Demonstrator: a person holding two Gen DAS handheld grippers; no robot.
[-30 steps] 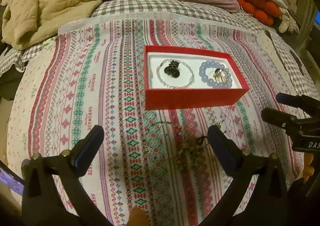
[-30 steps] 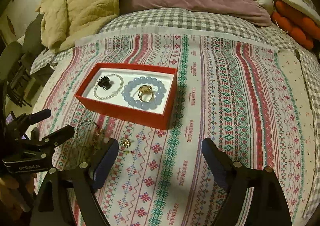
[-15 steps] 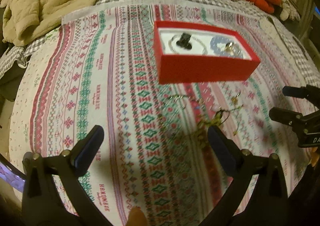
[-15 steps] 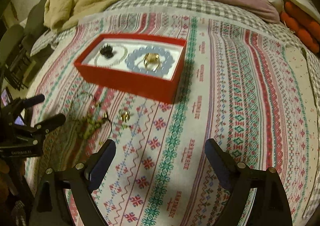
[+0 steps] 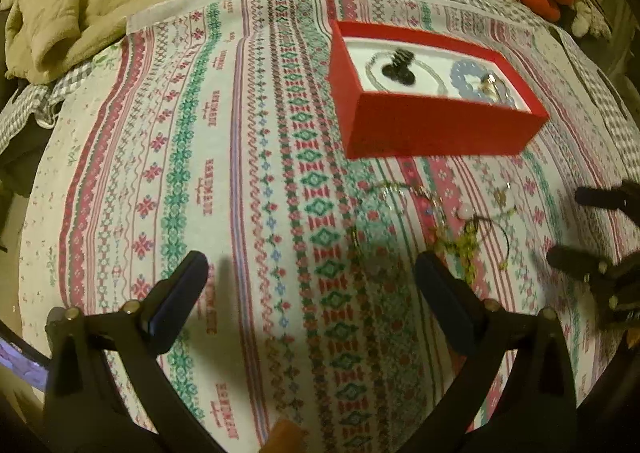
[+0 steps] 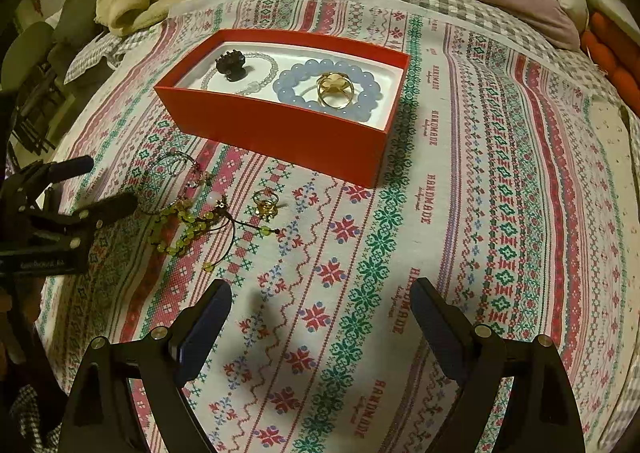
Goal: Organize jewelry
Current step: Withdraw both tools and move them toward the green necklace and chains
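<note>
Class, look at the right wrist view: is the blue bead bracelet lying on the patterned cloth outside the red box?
No, the blue bead bracelet lies inside the red box, with a gold ring resting in its middle.

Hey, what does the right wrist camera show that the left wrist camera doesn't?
Only the right wrist view shows the gold ring in the box sharply, and the left claw from the side. Only the left wrist view shows the right claw at its edge. Both show the red box on the patterned cloth, the blue bead bracelet, and the loose green bead strand in front of the box.
</note>
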